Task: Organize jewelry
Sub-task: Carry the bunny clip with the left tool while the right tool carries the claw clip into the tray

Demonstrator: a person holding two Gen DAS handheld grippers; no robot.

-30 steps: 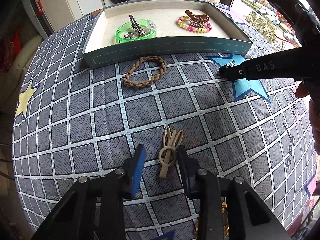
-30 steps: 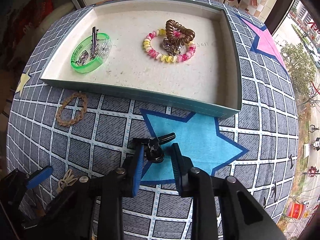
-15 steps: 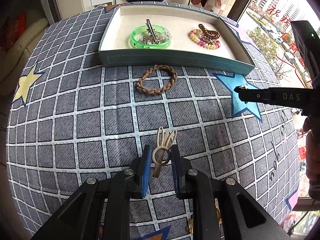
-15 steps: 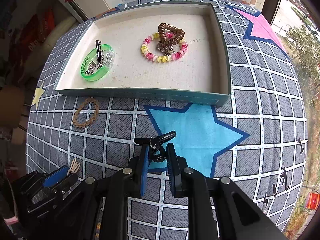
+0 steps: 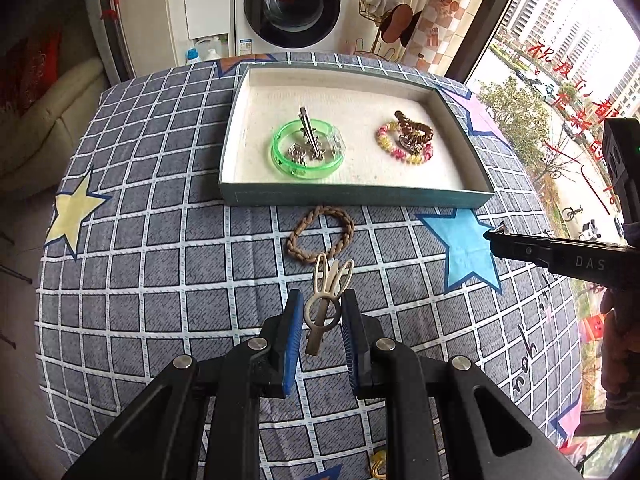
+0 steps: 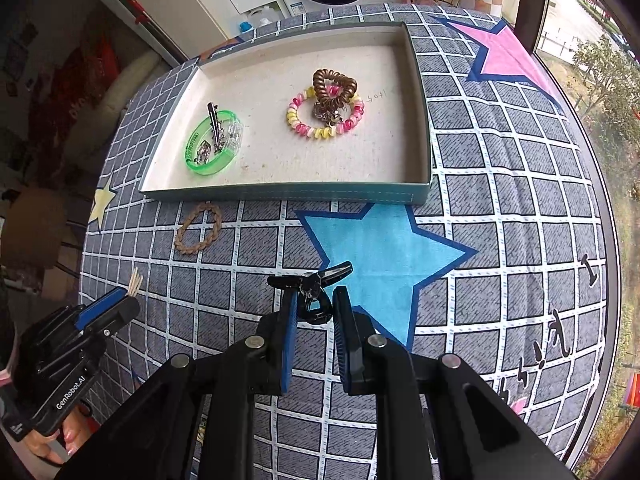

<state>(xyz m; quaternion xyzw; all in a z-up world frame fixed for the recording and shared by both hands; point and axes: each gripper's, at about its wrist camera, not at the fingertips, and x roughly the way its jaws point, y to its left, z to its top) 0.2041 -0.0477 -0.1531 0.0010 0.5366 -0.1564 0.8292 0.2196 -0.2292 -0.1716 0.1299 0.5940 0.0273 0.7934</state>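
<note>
My left gripper [image 5: 320,312] is shut on a beige rabbit-shaped hair clip [image 5: 327,292] and holds it above the checked tablecloth. My right gripper [image 6: 314,308] is shut on a black hair clip [image 6: 310,284] above the blue star [image 6: 384,248]. A teal tray [image 5: 352,194] lies further back; in it are a green bangle [image 5: 308,150] with silver clips and a pink-yellow spiral hair tie [image 5: 404,142] under a brown one. A brown braided hair tie [image 5: 320,234] lies on the cloth just in front of the tray; it also shows in the right wrist view [image 6: 199,229].
The right gripper shows from the side in the left wrist view [image 5: 560,254], and the left gripper in the right wrist view [image 6: 72,344]. A washing machine [image 5: 296,4] stands behind the table. A window runs along the right side. A beige sofa is at the left.
Both grippers closed on their clips over the last second and have lifted them off the cloth; the table now looks farther away in both views.
</note>
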